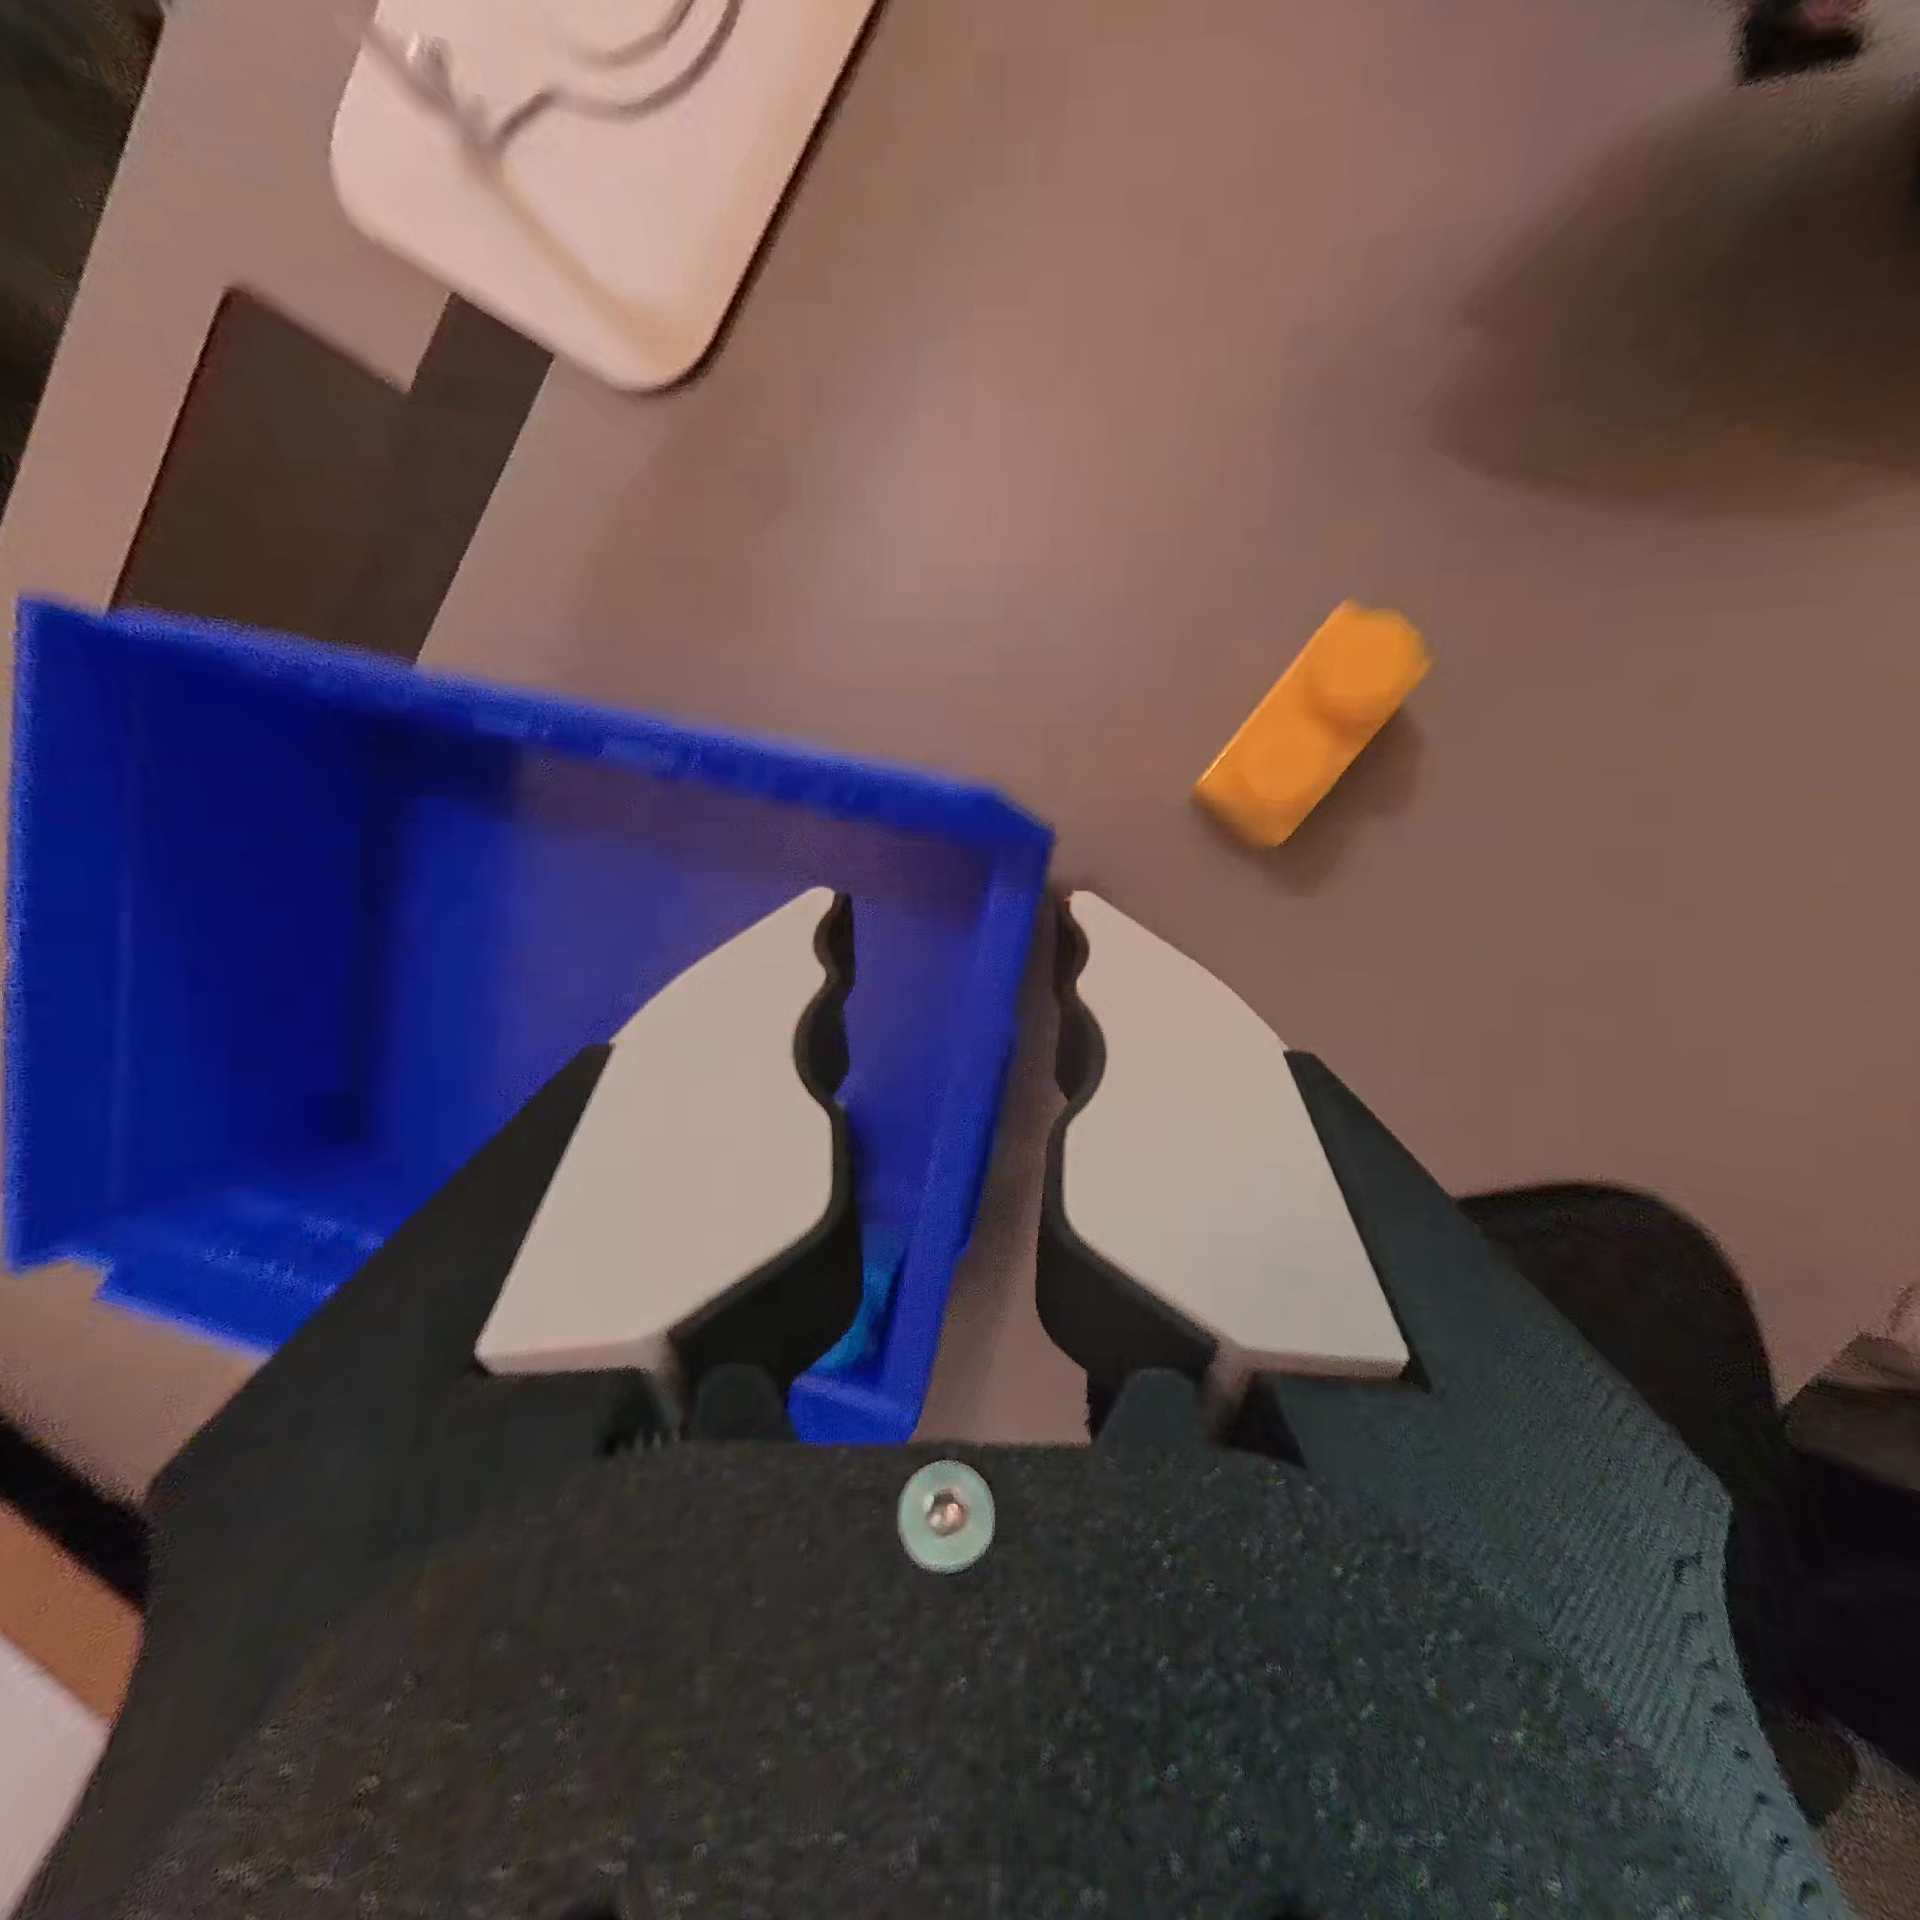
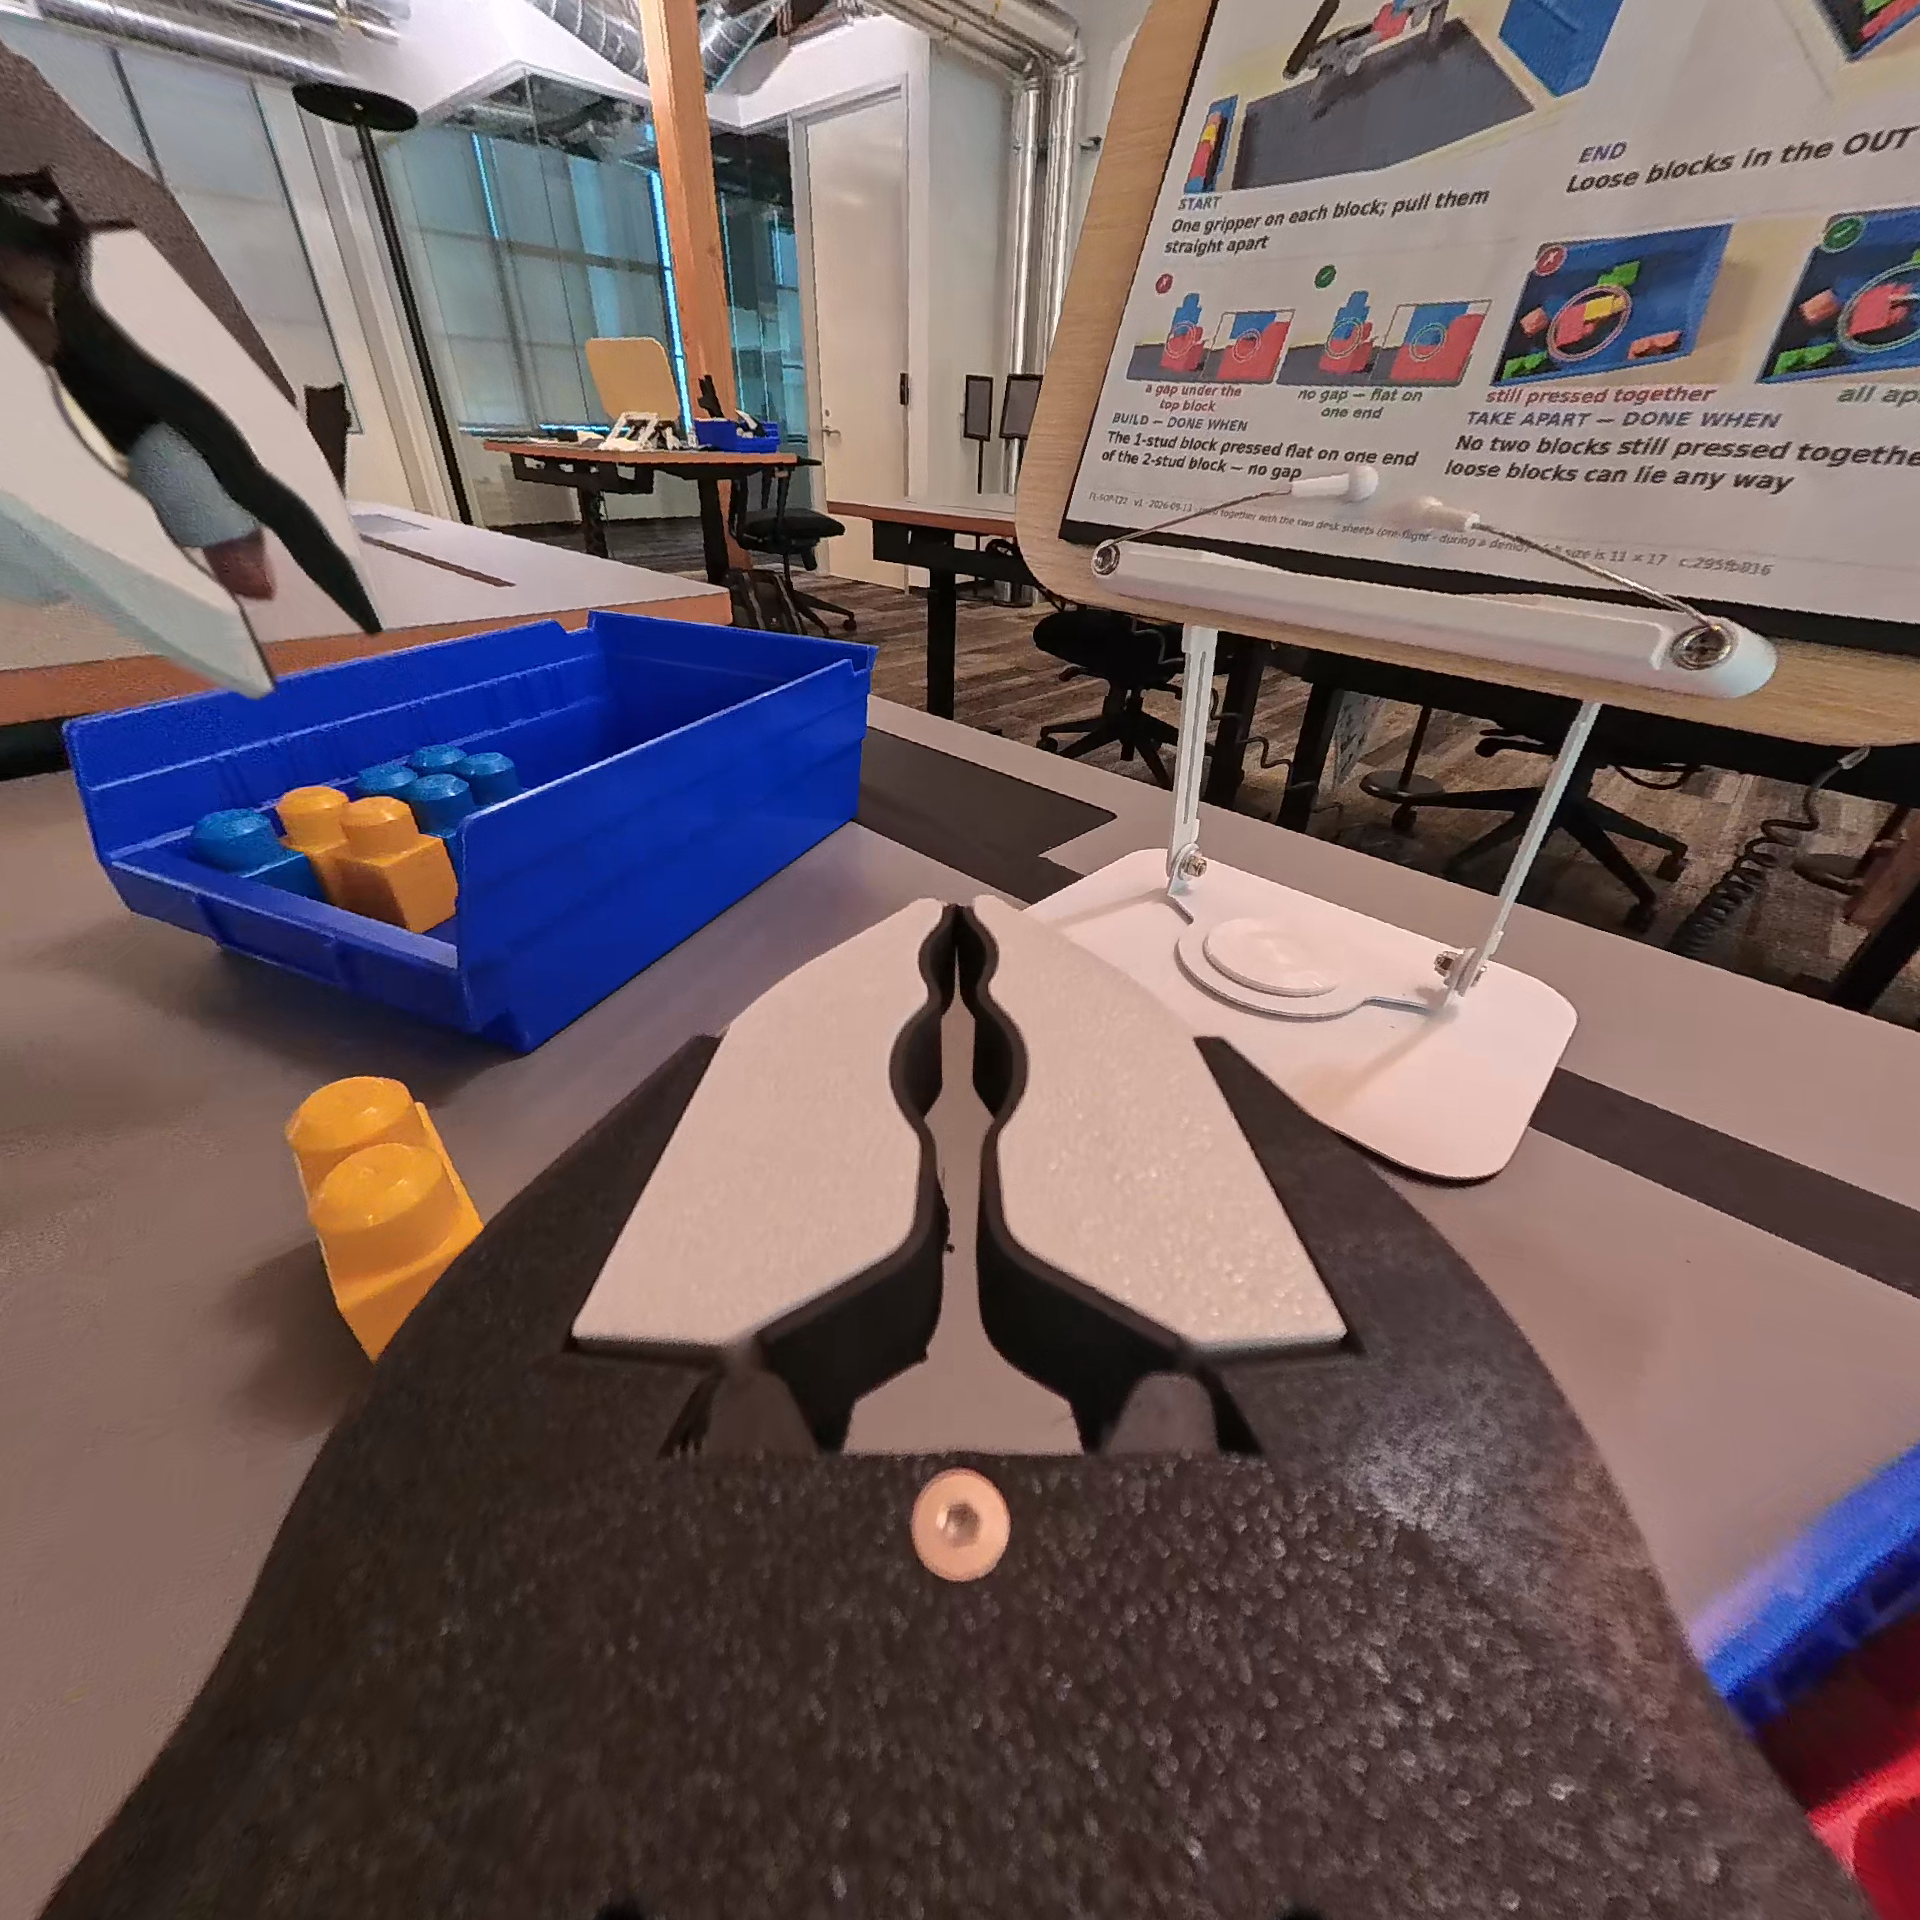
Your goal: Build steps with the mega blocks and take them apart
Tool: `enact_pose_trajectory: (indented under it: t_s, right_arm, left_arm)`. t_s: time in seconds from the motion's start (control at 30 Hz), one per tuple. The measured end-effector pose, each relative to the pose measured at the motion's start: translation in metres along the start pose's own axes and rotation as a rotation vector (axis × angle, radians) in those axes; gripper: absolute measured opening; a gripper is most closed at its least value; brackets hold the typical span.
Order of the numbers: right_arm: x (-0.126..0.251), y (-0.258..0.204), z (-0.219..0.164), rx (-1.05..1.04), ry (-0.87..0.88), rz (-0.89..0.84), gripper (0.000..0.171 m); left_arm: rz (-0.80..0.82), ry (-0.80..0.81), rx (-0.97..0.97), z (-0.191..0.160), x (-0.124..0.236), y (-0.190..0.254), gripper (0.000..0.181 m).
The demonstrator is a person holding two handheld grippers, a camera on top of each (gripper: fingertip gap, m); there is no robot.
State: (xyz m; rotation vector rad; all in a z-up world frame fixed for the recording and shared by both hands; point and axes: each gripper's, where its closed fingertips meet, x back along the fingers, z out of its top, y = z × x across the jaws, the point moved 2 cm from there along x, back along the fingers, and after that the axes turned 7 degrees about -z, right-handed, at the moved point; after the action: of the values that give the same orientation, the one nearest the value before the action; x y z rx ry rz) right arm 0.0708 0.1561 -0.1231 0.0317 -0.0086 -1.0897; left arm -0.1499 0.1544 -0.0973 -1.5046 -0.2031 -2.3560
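Bin point(image 2: 582, 925) sits on the table point(image 2: 156, 1195), left of the stand base point(image 2: 1382, 1060). Several blocks point(image 2: 364, 852) lie inside the bin at its near-left end. A loose two-stud block point(image 2: 379, 1205) stands on the table just in front of the bin. Instruction board point(image 2: 1507, 312) is above the base, behind everything.

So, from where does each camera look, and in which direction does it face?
Left wrist view: sits on the left gripper, high above the table, facing down at the blue bin and a loose yellow block; its own jaws show, open.
Right wrist view: sits on the right gripper, low over the table, facing level toward the bin and a white stand; jaws shut.
Shared: bin, yellow block, stand.
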Motion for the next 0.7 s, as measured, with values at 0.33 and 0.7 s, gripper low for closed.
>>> enact_pose_trajectory:
  t_s: [0.33,0.7]
  right_arm:
    - [-0.001,-0.004,-0.004,0.006,-0.015,0.018,0.0]
    - [-0.002,-0.005,-0.006,0.009,-0.023,0.028,0.0]
  left_arm:
    - [-0.025,-0.348,0.111,-0.121,-0.025,-0.057,0.042]
    - [0.017,-0.402,0.059,-0.129,-0.053,-0.066,0.029]
